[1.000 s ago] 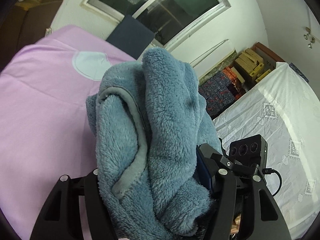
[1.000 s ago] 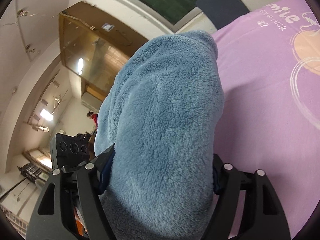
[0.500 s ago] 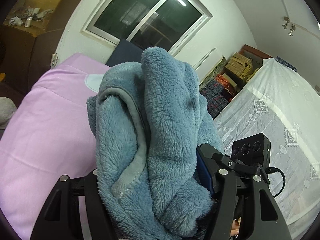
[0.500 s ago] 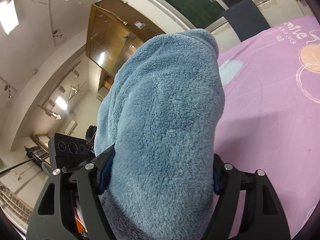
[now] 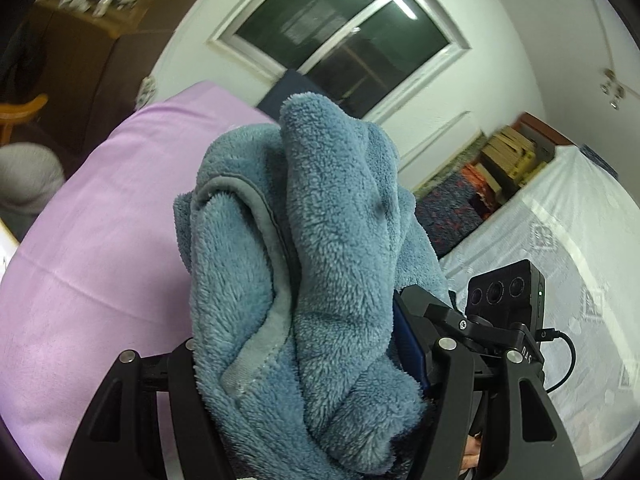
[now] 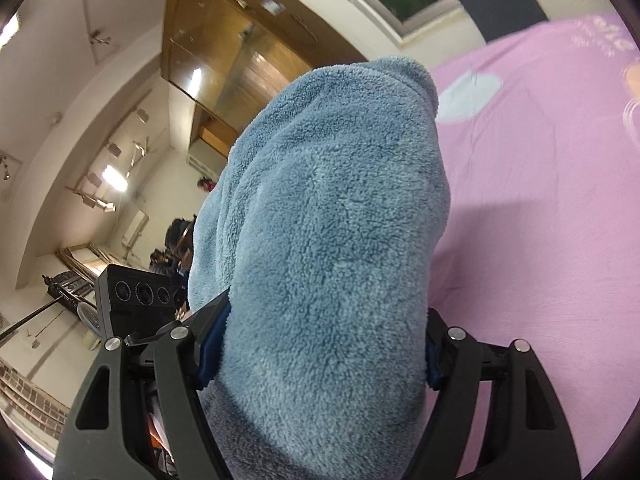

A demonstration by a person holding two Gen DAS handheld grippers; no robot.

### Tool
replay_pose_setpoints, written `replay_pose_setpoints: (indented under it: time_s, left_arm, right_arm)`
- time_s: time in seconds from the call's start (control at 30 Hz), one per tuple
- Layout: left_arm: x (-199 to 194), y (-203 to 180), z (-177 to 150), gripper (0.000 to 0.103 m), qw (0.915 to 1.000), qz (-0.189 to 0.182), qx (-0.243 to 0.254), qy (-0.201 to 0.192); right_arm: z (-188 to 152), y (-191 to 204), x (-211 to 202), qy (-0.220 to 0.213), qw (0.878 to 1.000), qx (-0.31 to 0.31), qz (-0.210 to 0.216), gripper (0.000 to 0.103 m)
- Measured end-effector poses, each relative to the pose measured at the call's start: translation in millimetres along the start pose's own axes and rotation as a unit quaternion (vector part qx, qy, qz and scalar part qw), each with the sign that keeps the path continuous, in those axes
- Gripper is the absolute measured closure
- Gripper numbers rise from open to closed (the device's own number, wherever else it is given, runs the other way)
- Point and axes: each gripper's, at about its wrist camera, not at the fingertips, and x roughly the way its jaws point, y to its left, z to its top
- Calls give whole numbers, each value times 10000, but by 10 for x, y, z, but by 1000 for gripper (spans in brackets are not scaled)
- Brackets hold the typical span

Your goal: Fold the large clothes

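Observation:
A thick blue fleece garment (image 5: 316, 264) fills the middle of the left wrist view, bunched with a grey hem showing. My left gripper (image 5: 304, 364) is shut on it, its black fingers on either side of the bunch. In the right wrist view the same fleece garment (image 6: 332, 248) bulges up between the fingers. My right gripper (image 6: 320, 344) is shut on it. Both grippers hold the garment lifted above the pink bed sheet (image 5: 92, 264), which also shows in the right wrist view (image 6: 540, 208). Each view shows the other gripper's camera block beside the cloth.
A window (image 5: 340, 36) and a dark cushion are behind the bed. A white lace-covered surface (image 5: 560, 240) lies to the right, with stacked boxes (image 5: 508, 156) and patterned fabric by the wall. A wooden cabinet (image 6: 240, 56) stands at the left.
Both grippers have tilted and risen with the garment still held; the views now show more wall, window and cabinet and less bed. The grip on the cloth is unchanged.

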Motion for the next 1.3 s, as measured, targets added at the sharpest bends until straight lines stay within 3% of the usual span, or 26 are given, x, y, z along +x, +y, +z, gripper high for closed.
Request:
replay_pose_setpoints:
  time_s: [0.1, 0.23, 0.27, 0.33, 0.4, 0.63, 0.77, 0.97, 1.1, 1.3]
  left_arm:
    - [125, 283, -24, 36, 9996, 209, -128, 172]
    - [594, 729, -173, 33, 9919, 787, -483, 872]
    - [664, 790, -221, 30, 9914, 830, -484, 888]
    - [630, 708, -235, 27, 9927, 940, -182, 735]
    - [633, 662, -211, 24, 9912, 1099, -47, 736]
    - [574, 633, -192, 23, 9919, 1036, -109, 730]
    - [576, 537, -236, 23, 9901, 1259, 5, 618]
    - [325, 122, -331, 24, 9717, 2238, 711, 245]
    - [123, -248, -454, 23, 9440, 3002, 1362, -123]
    - [-238, -744, -611, 15, 9283, 3173, 1833, -636]
  right_arm:
    - [28, -107, 309, 291, 9995, 65, -140, 32]
    - [-101, -442, 760, 923, 9900, 221, -1046, 32]
    - [-138, -543, 833, 1022, 9869, 296, -1212, 29]
    - [-150, -624, 821, 901, 9911, 290, -941, 29]
    - [-139, -615, 824, 899, 9910, 264, -960, 30]
    - [-125, -626, 820, 900, 9920, 186, -864, 28]
    - [-75, -767, 663, 924, 9912, 397, -865, 21]
    - [9, -615, 168, 447, 9909, 95, -1268, 21]
    - [-63, -377, -105, 183, 9890, -218, -1453, 20]
    - [-265, 88, -496, -236, 9821, -836, -1670, 19]
